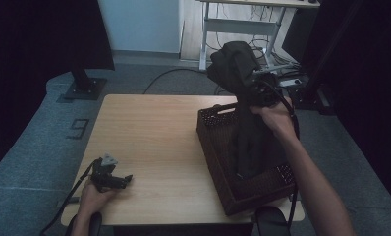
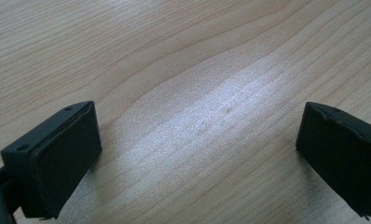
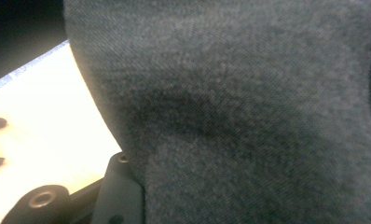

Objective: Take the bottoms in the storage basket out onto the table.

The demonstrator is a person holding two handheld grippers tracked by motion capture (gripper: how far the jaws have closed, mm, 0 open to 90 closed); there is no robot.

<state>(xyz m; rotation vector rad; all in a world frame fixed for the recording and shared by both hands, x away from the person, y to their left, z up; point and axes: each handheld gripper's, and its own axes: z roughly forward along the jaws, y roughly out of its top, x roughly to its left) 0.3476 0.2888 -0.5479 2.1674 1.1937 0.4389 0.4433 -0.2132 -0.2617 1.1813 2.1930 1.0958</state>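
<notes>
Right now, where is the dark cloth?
In the high view the dark cloth hangs from the right gripper, lifted over the wicker basket at the table's right side.

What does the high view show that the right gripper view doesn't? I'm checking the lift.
High view alone: the dark woven rectangular basket, the right gripper lifting the garment above it, and the left gripper resting on the table. Right gripper view alone: the cloth's fine weave close up. Both share the dark grey fabric garment and the light wooden table.
</notes>
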